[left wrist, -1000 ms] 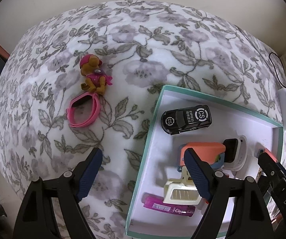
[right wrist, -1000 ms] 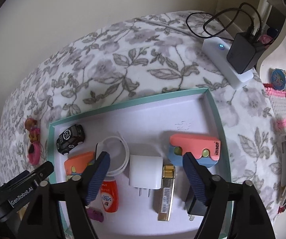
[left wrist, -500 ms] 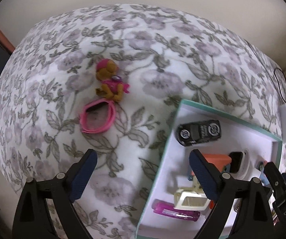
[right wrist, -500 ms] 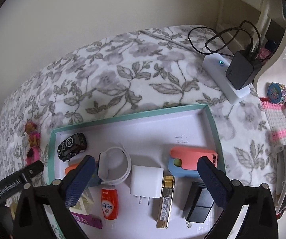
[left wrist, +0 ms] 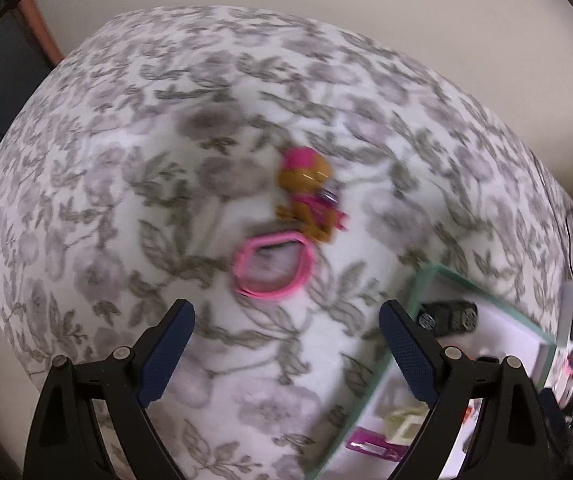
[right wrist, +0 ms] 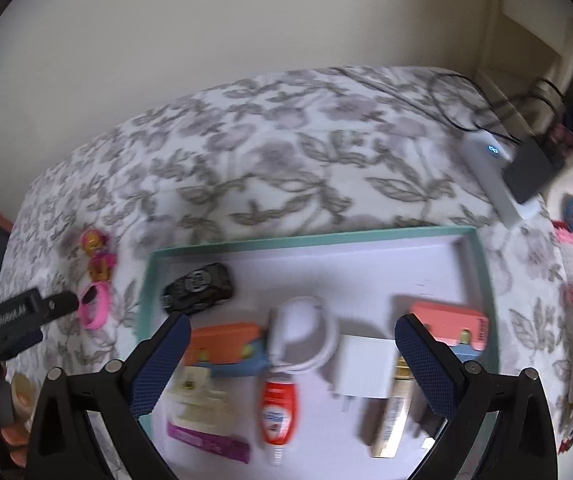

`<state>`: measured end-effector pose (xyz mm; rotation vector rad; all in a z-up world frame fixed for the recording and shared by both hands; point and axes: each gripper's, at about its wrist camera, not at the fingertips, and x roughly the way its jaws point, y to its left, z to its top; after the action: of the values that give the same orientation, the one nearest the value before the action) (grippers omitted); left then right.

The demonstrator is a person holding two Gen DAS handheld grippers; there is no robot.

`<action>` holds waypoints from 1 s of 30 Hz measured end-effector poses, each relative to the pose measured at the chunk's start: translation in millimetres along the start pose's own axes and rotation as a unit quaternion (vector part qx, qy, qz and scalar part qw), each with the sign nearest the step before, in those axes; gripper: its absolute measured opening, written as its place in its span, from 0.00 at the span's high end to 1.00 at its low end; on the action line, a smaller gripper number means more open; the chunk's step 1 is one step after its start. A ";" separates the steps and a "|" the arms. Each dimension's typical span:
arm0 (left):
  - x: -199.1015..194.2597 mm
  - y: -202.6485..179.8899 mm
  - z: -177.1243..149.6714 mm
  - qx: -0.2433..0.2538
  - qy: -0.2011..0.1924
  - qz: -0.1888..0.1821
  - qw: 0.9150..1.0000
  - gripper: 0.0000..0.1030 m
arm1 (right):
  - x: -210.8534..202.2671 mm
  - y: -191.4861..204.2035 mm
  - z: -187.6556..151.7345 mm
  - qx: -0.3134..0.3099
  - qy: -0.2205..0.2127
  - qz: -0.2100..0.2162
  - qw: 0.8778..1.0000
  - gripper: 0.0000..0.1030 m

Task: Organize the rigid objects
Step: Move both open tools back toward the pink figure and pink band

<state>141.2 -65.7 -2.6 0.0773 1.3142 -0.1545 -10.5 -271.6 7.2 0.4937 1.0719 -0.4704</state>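
Left tongs: spread wide, nothing between them, having just been opening; aimed at the pink plastic ring band, lying on the floral bedspread touching the small brown-and-pink toy figure, both outside the teal-rimmed white tray. Judged next pick. Right tongs: spread, empty, hung above the sorted tray items.
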 end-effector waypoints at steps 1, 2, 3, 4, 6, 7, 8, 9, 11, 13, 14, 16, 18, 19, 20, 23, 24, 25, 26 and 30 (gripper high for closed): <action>-0.6 4.7 2.0 -0.005 -0.003 0.004 1.000 0.09 | 0.7 7.5 -0.7 -0.007 0.001 0.004 1.000 0.00; -1.4 11.1 4.2 -0.011 -0.006 0.009 1.000 0.09 | 1.8 15.3 -1.7 -0.014 0.001 0.008 1.000 0.00; -2.3 19.6 7.2 -0.018 -0.010 0.017 1.000 0.09 | 3.2 23.0 -2.7 -0.021 0.003 0.013 1.000 0.00; -2.3 25.6 9.8 -0.022 -0.012 0.022 0.999 0.09 | 4.9 30.7 -3.0 -0.026 0.004 0.018 0.999 0.00; -3.5 40.1 14.3 -0.035 -0.016 0.031 0.999 0.09 | 7.9 42.5 -4.3 -0.034 0.006 0.028 0.999 0.00; -3.9 47.6 16.6 -0.042 -0.018 0.034 0.998 0.09 | 9.6 49.0 -4.9 -0.038 0.008 0.032 0.999 0.00; -4.5 55.0 18.4 -0.049 -0.019 0.038 0.998 0.09 | 11.3 56.3 -5.7 -0.044 0.009 0.035 0.998 0.00; -5.0 64.1 20.6 -0.057 -0.020 0.043 0.997 0.09 | 12.7 62.7 -6.5 -0.050 0.010 0.036 0.998 0.00; -5.3 77.4 23.2 -0.068 -0.022 0.051 0.996 0.09 | 16.1 75.4 -8.1 -0.063 0.012 0.036 0.997 0.00; -5.0 88.6 25.7 -0.077 -0.022 0.056 0.995 0.09 | 19.7 84.6 -9.4 -0.069 0.015 0.038 0.997 0.00; -4.1 92.5 27.3 -0.081 -0.021 0.056 0.995 0.09 | 21.5 88.9 -10.1 -0.072 0.017 0.040 0.996 0.00; -2.4 101.0 30.1 -0.088 -0.019 0.056 0.994 0.09 | 25.0 95.8 -11.4 -0.076 0.020 0.042 0.996 0.00; -0.1 108.6 33.1 -0.094 -0.017 0.053 0.994 0.09 | 27.5 101.7 -13.3 -0.081 0.022 0.040 0.996 0.00; 0.3 110.6 33.6 -0.096 -0.016 0.053 0.994 0.09 | 28.3 103.4 -13.6 -0.082 0.023 0.038 0.996 0.00; 1.4 113.1 35.2 -0.097 -0.014 0.052 0.994 0.09 | 29.9 105.6 -14.1 -0.082 0.024 0.036 0.996 0.00; 5.1 116.8 39.2 -0.097 -0.009 0.046 0.994 0.09 | 35.1 111.8 -14.2 -0.084 0.028 0.036 0.995 0.00; 7.2 118.6 41.0 -0.097 -0.007 0.045 0.994 0.09 | 36.6 114.2 -14.3 -0.085 0.029 0.035 0.995 0.00; 8.1 119.6 42.0 -0.098 -0.005 0.044 0.994 0.09 | 38.0 116.4 -14.2 -0.086 0.030 0.035 0.995 0.00; 9.8 121.0 43.5 -0.099 -0.003 0.042 0.994 0.09 | 39.8 119.2 -14.0 -0.088 0.031 0.035 0.995 0.00; 17.6 124.1 47.2 -0.099 0.007 0.037 0.994 0.09 | 47.0 129.0 -12.6 -0.092 0.033 0.037 0.995 0.00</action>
<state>210.2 48.8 -11.5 -0.0417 1.3315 0.0401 74.9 -167.1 -20.8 0.3866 1.1435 -0.2888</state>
